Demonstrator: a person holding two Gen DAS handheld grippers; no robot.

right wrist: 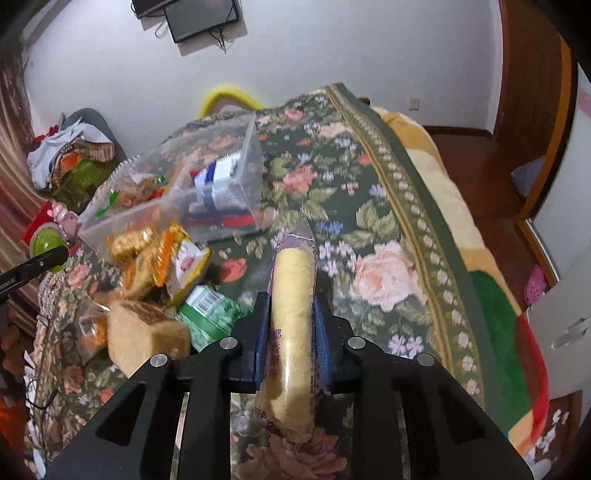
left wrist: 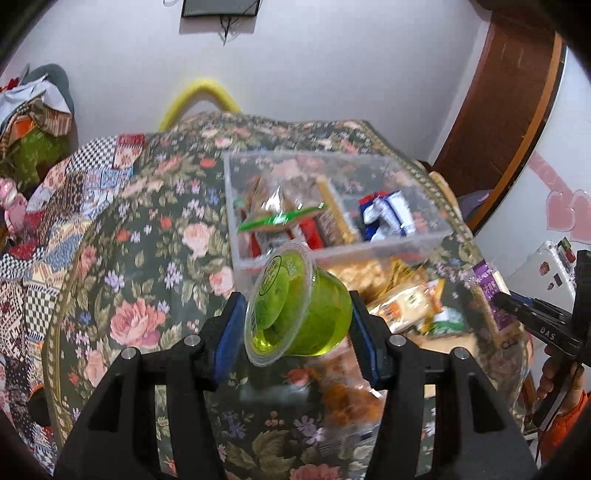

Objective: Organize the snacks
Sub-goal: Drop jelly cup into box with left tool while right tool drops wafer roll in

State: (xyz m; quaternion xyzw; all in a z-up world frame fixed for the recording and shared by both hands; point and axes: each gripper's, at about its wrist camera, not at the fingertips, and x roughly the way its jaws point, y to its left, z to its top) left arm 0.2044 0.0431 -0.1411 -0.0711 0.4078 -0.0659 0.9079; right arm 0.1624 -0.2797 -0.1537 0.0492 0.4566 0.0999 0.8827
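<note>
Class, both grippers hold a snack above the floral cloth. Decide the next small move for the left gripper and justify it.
Probably carry the green jelly cup forward over the clear divided box and let go. The left gripper already has its jaws clamped on the cup, clear of the cloth, and the box sits just beyond it, open-topped, with other snacks already inside.

"DAS" on right tool (left wrist: pixel 546 325)

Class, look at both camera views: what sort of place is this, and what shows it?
Probably a home bedroom or living room: a floral blanket covers the surface, a small screen hangs on the wall, and clothes lie heaped nearby.
</note>
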